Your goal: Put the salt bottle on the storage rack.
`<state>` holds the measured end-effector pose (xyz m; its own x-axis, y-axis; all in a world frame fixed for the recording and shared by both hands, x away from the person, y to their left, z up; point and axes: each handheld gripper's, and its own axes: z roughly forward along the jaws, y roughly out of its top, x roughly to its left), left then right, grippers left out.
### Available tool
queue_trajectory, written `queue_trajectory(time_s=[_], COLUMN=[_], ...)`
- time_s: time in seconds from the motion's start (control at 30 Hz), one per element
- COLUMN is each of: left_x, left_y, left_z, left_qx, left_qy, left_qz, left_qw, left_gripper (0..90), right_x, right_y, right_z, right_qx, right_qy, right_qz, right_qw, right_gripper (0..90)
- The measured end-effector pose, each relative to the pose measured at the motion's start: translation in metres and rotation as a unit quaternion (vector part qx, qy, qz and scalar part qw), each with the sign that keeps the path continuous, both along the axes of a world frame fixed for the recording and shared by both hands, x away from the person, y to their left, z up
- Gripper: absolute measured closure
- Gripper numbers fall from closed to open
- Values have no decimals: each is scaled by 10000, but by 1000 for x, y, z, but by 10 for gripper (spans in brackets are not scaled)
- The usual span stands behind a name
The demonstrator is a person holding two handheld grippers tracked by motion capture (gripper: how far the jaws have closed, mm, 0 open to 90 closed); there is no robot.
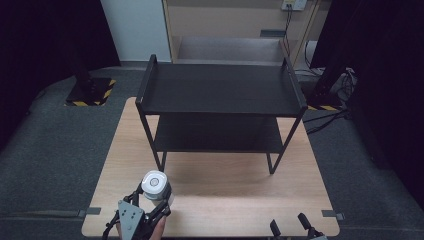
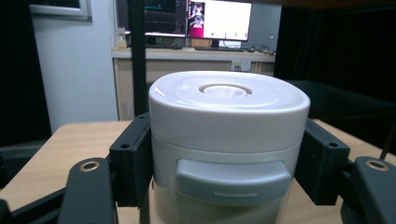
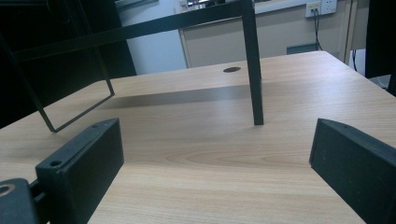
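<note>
- Clearly the step in hand is the carry: the left gripper (image 1: 148,204) has its jaws clamped on the sides of a white canister (image 1: 155,185), near the front left corner of the table (image 1: 225,200).
- Seen from the left gripper view, the two black pads (image 2: 133,156) press the canister (image 2: 229,140) just under its rounded white lid (image 2: 229,102), with a grey latch (image 2: 232,181) facing the camera; the body below looks clear, though I cannot tell what is inside.
- Whether the canister's base touches the wood or hangs just above it cannot be told for sure; it seems held a little off the table.
- Next, I judge, it goes to the black two-tier shelf (image 1: 220,90) that stands beyond it in the middle of the table, and that calls for keeping the canister upright and the grip firm.
- For the top tier, it must clear the raised rail at the shelf's left end (image 1: 145,82); for the lower tier (image 1: 217,135), it must pass under the top board and between the thin front legs (image 1: 156,150).
- Farther right, bare wood lies between canister and shelf, so nothing else blocks the path.
- At the far right the right gripper (image 1: 292,227) waits at the front edge, jaws apart and holding nothing, its pads (image 3: 81,163) low over the table (image 3: 210,154) with a shelf leg (image 3: 254,70) ahead.
</note>
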<state>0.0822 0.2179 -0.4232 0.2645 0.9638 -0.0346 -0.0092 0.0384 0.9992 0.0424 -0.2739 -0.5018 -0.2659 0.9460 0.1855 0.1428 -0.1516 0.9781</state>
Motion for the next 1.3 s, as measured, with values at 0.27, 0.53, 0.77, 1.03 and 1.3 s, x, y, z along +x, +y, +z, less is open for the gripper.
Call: queue_trajectory(time_s=[0.27, 0.53, 0.77, 1.03, 1.3], left_x=[11, 29, 45, 66, 80], left_y=[-11, -21, -34, -54, -64], left_z=[36, 61, 78, 84, 83], left_qx=[93, -24, 106, 244, 237], left_qy=[12, 98, 25, 20, 89], left_qz=[-77, -121, -182, -235, -165], left_qw=[9999, 9999, 9998, 9994, 9995], left_gripper=[305, 305, 305, 305, 305], right_x=[-5, -5, -3, -1, 2], right_y=[-3, -7, -11, -17, -22], right_z=[0, 2, 2, 1, -1], right_qx=[64, 82, 96, 146, 165], right_qy=[-30, -71, -68, -80, -37], right_qz=[-92, -136, -161, -225, -257], right_qw=[9999, 9998, 9998, 9996, 9995], right_gripper=[31, 32, 32, 32, 32])
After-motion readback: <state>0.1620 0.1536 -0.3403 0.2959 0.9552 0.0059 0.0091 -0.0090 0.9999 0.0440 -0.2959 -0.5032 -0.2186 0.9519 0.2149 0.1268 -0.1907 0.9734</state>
